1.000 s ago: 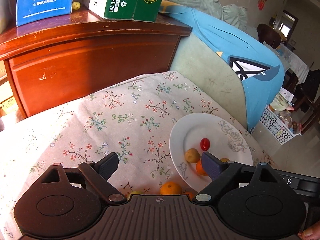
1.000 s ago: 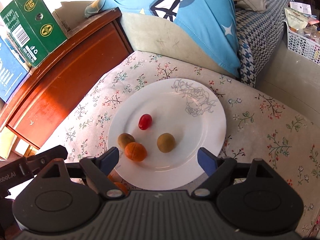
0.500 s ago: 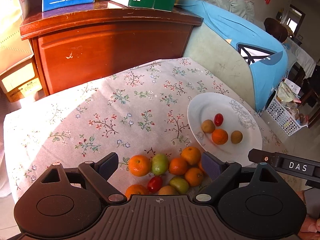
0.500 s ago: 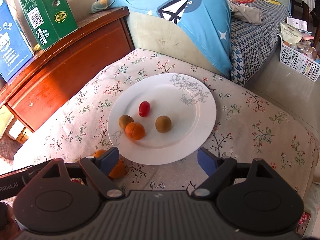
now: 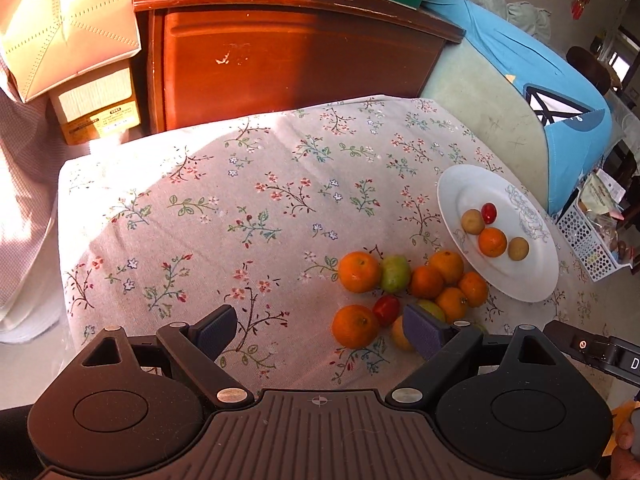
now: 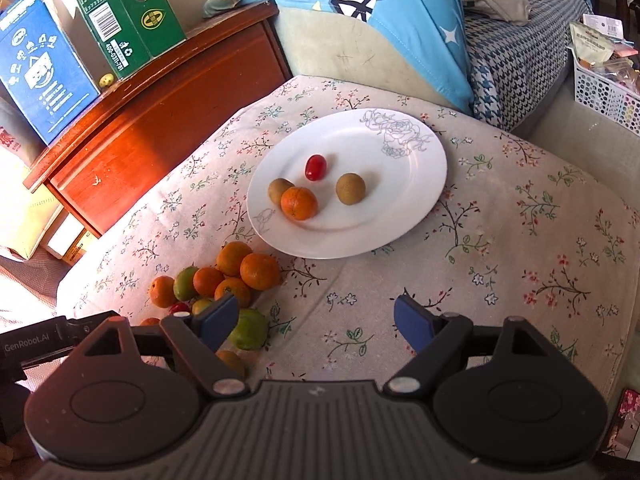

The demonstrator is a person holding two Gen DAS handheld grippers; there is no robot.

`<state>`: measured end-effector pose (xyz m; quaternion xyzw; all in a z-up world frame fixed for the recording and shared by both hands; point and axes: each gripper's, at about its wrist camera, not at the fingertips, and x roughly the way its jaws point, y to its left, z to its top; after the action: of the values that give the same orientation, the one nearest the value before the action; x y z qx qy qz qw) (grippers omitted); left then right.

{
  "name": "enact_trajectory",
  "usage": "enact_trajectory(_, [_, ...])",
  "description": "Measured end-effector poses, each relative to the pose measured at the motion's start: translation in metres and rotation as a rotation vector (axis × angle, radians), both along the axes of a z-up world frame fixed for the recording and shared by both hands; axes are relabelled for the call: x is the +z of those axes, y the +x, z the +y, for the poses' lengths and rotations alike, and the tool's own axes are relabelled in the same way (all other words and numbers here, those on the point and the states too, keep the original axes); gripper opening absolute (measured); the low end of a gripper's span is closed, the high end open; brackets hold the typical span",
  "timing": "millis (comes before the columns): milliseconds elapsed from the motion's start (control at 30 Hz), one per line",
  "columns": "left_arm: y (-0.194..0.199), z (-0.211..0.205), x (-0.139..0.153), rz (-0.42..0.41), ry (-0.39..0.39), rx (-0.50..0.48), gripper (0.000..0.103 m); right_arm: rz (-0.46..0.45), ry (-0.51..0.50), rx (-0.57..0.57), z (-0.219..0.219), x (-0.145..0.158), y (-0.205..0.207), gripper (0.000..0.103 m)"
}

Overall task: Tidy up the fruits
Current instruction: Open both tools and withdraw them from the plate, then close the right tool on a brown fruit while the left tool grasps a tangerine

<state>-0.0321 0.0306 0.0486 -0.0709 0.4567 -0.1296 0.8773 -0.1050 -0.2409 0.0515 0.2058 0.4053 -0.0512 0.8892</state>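
White china, with a grey rose drawn near one rim: the plate (image 6: 420, 184) sits on the flowered tablecloth (image 6: 520, 240) and carries four fruits. These are a red cherry tomato (image 6: 315, 167), an orange mandarin (image 6: 299, 203) touching a brownish round fruit (image 6: 279, 190) behind it, and a second brownish fruit (image 6: 350, 188) set apart to the side.

Just off the plate's rim lies the loose heap of fruit (image 5: 424, 284) on the cloth (mostly mandarins, with a couple of green ones and a small red tomato (image 5: 386, 310) among them). A larger green fruit (image 6: 251, 329) rests at the near edge of the heap.

The left gripper (image 5: 320, 330) hangs above the cloth with its jaws spread wide and nothing between them; its right finger overlaps the heap in view. The right gripper (image 6: 316, 322) is likewise spread and empty, above bare cloth near the plate.

Beyond stand a red-brown wooden cabinet (image 5: 288, 52), a green carton (image 6: 128, 16), a blue box (image 6: 40, 68) and a blue cushion (image 6: 384, 12).
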Motion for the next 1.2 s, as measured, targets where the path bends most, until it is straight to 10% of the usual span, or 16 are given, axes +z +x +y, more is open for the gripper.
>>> enact_trajectory(1200, [-0.018,-0.020,-0.028,-0.120,0.166,-0.137,0.079,0.022,0.019,0.217,0.063,-0.036,0.004,0.025])
